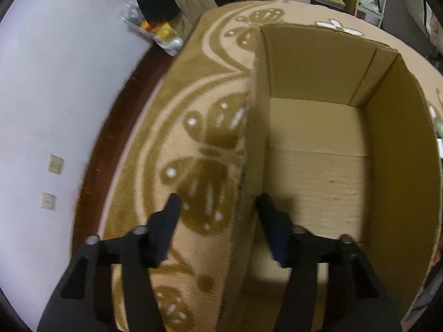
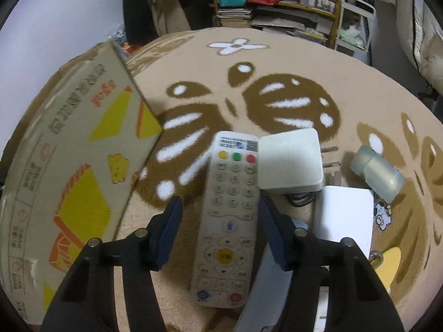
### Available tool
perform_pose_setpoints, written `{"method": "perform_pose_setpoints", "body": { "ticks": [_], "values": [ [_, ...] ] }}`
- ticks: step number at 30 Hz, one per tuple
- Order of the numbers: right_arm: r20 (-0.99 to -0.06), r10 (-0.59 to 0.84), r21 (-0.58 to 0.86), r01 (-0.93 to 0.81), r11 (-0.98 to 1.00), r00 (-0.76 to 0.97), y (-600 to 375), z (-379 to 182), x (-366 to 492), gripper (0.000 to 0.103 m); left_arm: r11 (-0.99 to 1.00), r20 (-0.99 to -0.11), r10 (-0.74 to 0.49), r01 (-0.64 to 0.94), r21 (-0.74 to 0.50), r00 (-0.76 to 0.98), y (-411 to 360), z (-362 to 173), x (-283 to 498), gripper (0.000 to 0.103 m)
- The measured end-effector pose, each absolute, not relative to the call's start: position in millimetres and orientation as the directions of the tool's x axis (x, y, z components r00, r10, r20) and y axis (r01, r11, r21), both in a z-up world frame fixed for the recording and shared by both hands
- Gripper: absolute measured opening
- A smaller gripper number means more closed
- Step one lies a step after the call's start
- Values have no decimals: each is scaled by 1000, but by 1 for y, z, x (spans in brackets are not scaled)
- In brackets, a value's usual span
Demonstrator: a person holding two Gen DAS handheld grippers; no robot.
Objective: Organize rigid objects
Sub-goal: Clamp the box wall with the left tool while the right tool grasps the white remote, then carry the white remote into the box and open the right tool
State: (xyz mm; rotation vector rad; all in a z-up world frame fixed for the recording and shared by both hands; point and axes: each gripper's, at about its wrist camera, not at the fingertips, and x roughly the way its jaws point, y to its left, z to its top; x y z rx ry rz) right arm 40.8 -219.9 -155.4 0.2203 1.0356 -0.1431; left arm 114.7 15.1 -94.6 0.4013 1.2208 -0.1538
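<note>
Item: cardboard box [image 1: 318,144], open-topped, set on a butterfly-patterned carpet [image 1: 193,149]; its inside is seen empty, so nothing is judged stowed yet.

Left gripper [image 1: 218,207]: placed astride the box's near wall, one finger outside, one inside; contact of the fingers with the cardboard cannot be told.

Right gripper [image 2: 220,207]: lowered over a white remote control [image 2: 231,215], which lies flat on the carpet just right of the box; the right finger appears to touch its edge, the left finger stands clear, so the remote is bracketed but not yet clenched.

Further from the box, beyond the remote: a white square adapter [image 2: 289,160] touching the remote's top corner, a white flat slab [image 2: 343,215], a pale translucent case [image 2: 378,174]. All are left to be boxed.
</note>
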Motion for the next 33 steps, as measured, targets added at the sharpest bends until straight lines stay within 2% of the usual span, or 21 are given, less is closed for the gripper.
{"method": "perform_pose_setpoints", "body": {
  "ticks": [1,5,11,12,14,24,33],
  "values": [
    [-865,-17,112,227,967,501,-222,-156,40,55,923,-942,87,330,199,325,15,-96,115,43],
    [-869,-7,122,229,966,495,-223,-158,43,56,922,-947,73,340,183,314,14,-96,114,30],
    [-885,3,125,231,965,466,-221,-169,53,55,909,-943,77,367,200,324,6,-97,106,19],
    [-886,0,122,233,965,464,-221,-169,53,55,908,-942,79,367,203,326,5,-97,106,19],
    [-888,-17,108,244,964,459,-221,-168,52,45,908,-942,81,366,205,327,5,-97,106,19],
    [-863,-21,104,218,970,505,-204,-149,42,43,904,-934,93,365,225,345,1,-95,100,18],
    [-765,-8,155,196,968,644,-188,-90,33,43,895,-925,114,368,254,361,-3,-94,96,18]
  ]
}}
